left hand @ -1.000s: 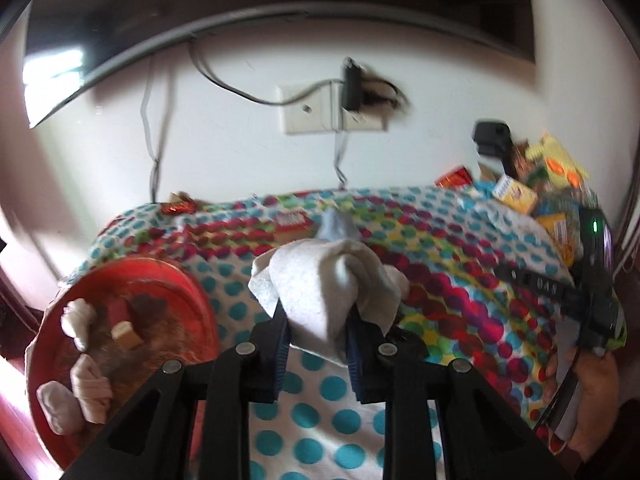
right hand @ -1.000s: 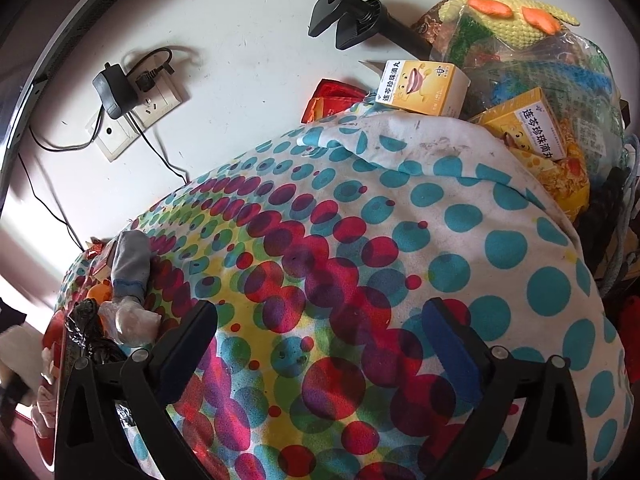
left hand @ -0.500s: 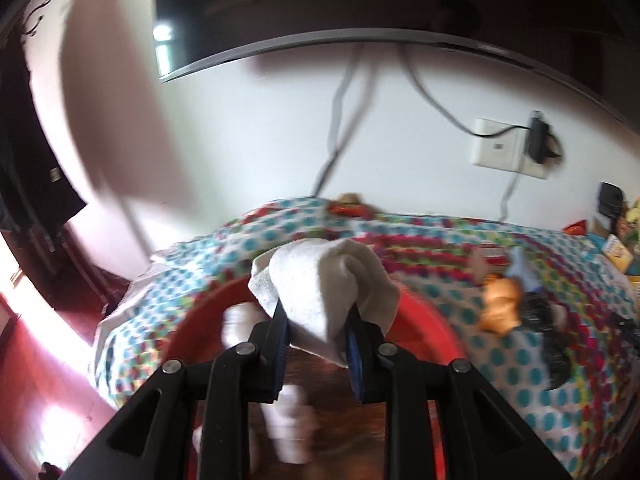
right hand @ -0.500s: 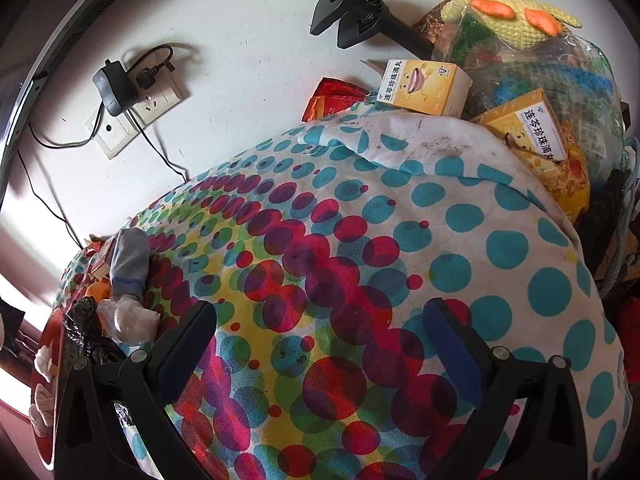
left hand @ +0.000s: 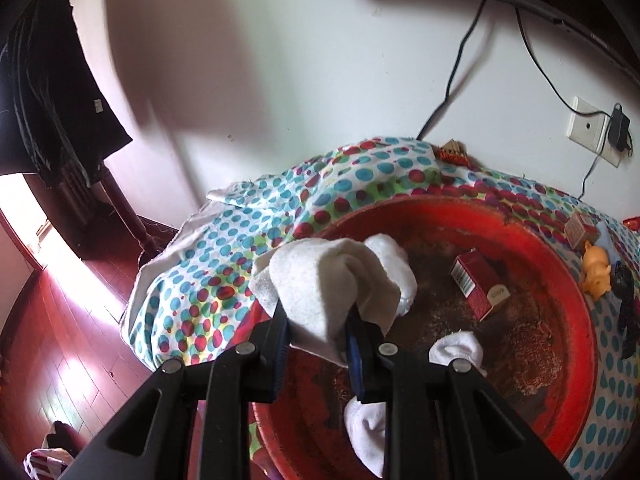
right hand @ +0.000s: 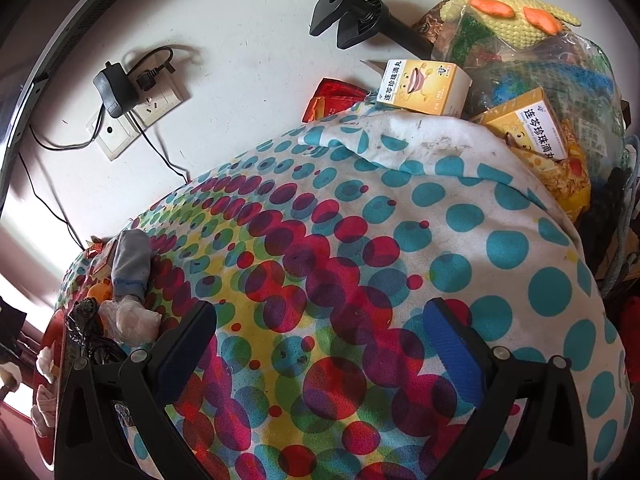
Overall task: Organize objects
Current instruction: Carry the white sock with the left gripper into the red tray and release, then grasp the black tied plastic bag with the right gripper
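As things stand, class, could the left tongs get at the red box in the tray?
Probably not yet: the left tongs are shut on a white sock. The way to the red box in the tray looks clear otherwise.

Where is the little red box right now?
In the left wrist view the red box lies inside the round red tray, right of the white sock held by the left gripper.

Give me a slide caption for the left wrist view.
Left tool shut on a white sock over the red basin holding socks and a red box.
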Motion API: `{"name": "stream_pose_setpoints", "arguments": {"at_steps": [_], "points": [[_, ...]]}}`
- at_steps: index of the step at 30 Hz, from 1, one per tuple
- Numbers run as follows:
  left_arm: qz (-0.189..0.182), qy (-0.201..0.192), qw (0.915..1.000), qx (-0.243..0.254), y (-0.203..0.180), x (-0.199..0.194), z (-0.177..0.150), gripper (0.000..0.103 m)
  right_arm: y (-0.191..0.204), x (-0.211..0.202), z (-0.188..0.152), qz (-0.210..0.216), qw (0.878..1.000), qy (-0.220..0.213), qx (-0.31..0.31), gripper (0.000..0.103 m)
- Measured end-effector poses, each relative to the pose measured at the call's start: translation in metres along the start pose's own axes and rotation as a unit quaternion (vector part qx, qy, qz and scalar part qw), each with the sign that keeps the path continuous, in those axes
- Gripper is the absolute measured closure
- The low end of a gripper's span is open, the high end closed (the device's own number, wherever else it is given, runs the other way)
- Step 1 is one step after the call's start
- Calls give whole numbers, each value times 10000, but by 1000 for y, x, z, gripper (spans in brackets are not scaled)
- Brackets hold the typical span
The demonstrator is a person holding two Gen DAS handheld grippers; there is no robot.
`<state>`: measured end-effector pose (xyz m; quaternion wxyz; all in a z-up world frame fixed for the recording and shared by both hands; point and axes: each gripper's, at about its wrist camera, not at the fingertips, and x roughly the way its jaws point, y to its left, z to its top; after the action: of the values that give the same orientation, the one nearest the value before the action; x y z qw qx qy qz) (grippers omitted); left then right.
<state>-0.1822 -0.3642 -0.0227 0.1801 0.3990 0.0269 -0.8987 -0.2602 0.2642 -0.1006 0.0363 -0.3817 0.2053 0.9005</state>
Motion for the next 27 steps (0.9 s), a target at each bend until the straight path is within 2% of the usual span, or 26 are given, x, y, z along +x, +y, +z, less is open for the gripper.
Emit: {"name": "stream_pose_setpoints", "arguments": {"at_steps": [9, 19, 24, 27], "points": [[18, 464, 9989, 56, -9, 33, -9, 78, 0, 0, 0, -25, 10000, 7, -18, 0], [37, 655, 9978, 116, -20, 47, -18, 78, 1, 1, 0, -44, 10000, 16, -36, 0], [26, 673, 9977, 17, -17, 50, -20, 72, 0, 1, 0, -37, 10000, 13, -31, 0], [-215, 503, 9985, -82, -15, 44, -19, 62, 0, 1, 0, -41, 10000, 14, -34, 0]]}}
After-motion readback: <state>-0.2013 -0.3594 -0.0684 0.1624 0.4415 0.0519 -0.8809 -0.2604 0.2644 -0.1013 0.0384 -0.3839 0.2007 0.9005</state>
